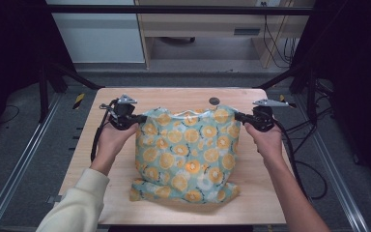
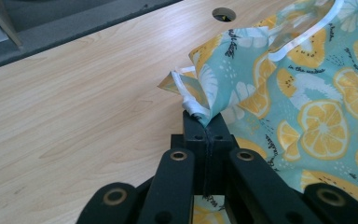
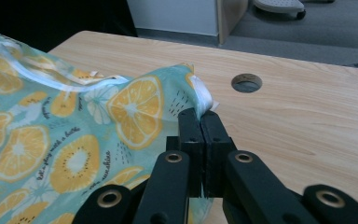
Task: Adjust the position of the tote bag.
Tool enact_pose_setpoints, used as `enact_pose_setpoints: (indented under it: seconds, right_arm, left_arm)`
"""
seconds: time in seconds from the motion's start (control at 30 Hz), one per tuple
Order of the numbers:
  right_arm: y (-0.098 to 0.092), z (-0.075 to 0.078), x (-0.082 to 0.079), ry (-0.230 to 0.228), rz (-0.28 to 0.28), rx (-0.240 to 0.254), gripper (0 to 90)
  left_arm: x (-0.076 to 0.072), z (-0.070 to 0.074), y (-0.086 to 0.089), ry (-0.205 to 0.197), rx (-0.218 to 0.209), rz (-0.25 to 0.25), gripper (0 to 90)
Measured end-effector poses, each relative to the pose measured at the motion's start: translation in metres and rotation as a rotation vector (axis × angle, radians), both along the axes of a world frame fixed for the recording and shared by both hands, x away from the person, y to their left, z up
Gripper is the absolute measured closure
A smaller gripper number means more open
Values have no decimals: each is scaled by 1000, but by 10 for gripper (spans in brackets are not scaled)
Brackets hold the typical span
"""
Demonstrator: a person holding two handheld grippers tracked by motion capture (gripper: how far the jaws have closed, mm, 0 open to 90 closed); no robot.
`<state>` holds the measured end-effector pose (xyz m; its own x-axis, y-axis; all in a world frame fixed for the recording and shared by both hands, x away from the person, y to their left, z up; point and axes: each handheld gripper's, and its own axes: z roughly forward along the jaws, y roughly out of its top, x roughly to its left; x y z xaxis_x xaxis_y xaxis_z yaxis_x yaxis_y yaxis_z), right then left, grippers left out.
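Note:
A teal cloth printed with orange slices [image 1: 188,150] hangs over the middle of the wooden table [image 1: 116,193], its lower part bunched on the top. My left gripper [image 1: 140,118] is shut on the cloth's upper left corner [image 2: 193,100], white hem pinched between the jaws. My right gripper [image 1: 238,116] is shut on the upper right corner [image 3: 200,95]. Both corners are lifted off the table and the top edge sags between them. In the gripper views the cloth [image 2: 317,93] [image 3: 51,121] spreads away from the jaws.
A round cable hole [image 1: 214,101] [image 2: 224,14] [image 3: 246,82] sits in the table near its far edge, behind the cloth. Black frame bars [image 1: 72,75] and cables [image 1: 309,159] flank the table. A cabinet [image 1: 96,34] stands on the floor beyond.

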<state>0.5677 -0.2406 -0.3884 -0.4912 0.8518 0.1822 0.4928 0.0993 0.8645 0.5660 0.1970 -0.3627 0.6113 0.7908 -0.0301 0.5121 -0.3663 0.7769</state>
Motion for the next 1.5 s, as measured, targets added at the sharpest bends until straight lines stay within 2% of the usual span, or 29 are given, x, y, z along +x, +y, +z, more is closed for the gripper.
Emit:
enact_pose_setpoints:
  seconds: [0.03, 0.07, 0.23, 0.37, 0.5, 0.57, 0.7, 0.87, 1.13, 1.23, 1.27, 1.33, 1.47, 1.5]
  right_arm:
    - [1, 1, -7, -10, 12, 8, 893]
    - [1, 1, -7, -10, 12, 8, 893]
    - [2, 4, -22, -33, 43, 6, 893]
    - [2, 7, -36, -49, 64, 12, 893]
    - [3, 12, -46, -66, 82, 10, 893]
    - [3, 15, -46, -70, 82, 10, 893]
    - [3, 22, -42, -75, 77, 22, 894]
    - [3, 30, -26, -71, 52, 40, 894]
    - [8, 36, -23, -80, 61, 35, 894]
    - [9, 38, -27, -90, 67, 40, 894]
    - [8, 40, -32, -98, 76, 43, 894]
    - [8, 41, -34, -104, 81, 44, 893]
    - [3, 42, -57, -127, 108, 50, 893]
    - [2, 41, -62, -132, 110, 55, 894]
  left_arm:
    - [-4, 0, 0, -4, -13, -4, 899]
    - [-8, 0, 0, -5, -21, -10, 899]
    - [-23, -1, 2, -25, -31, -29, 899]
    - [-37, 1, 6, -48, -59, -36, 899]
    - [-46, 8, 7, -62, -51, -47, 900]
    - [-45, 12, 7, -68, -36, -42, 900]
    - [-41, 20, 9, -73, -43, -28, 900]
    - [-27, 28, 12, -68, -58, 6, 900]
    - [-24, 27, 16, -70, -76, 10, 900]
    - [-29, 27, 18, -85, -87, 1, 900]
    - [-36, 28, 18, -96, -93, -11, 900]
    - [-41, 29, 18, -108, -83, -23, 900]
    - [-60, 29, 17, -132, -86, -59, 900]
    - [-65, 28, 16, -140, -76, -69, 900]
